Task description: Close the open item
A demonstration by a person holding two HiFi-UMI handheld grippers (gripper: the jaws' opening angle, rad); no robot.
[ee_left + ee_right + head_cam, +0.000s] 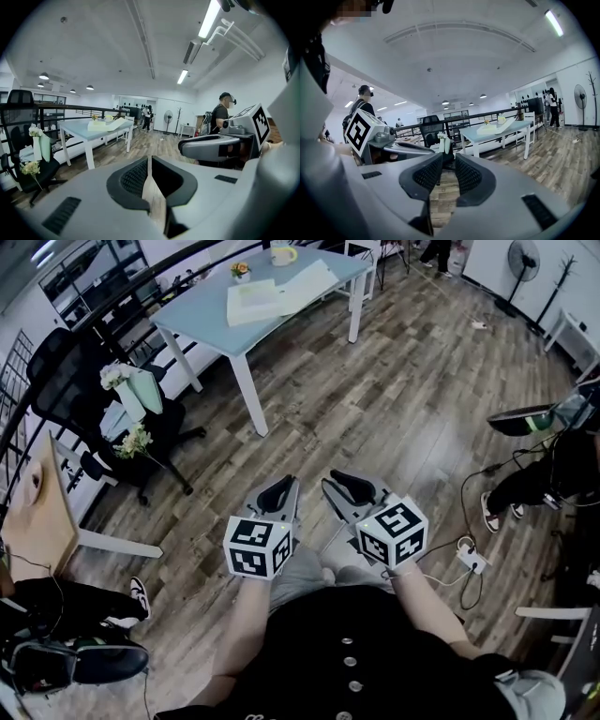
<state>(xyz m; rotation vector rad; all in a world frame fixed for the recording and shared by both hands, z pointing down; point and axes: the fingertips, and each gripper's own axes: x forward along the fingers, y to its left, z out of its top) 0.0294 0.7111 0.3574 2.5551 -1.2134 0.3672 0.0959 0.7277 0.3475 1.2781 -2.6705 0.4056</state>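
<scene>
The left claw was held out over the wooden floor, just beside the right one. Its own view showed the two dark pads closed together, with only a thin slit between them and nothing caught there. It held nothing and touched nothing.

The right claw sat alongside and level with it, the two apart from each other. Its jaws stood partly apart, with a narrow gap between the ribbed pads. Only floor showed through that gap, so this claw was empty too.

The open book lay on a pale blue table, well ahead of both claws and out of reach of either. From the left claw it was ahead and off to the left. From the right claw it was ahead and slightly to the right. A cup stood on the table beyond the book.

A black office chair with flowers on it stood farther left of the left claw, between that claw and the table's near end
</scene>
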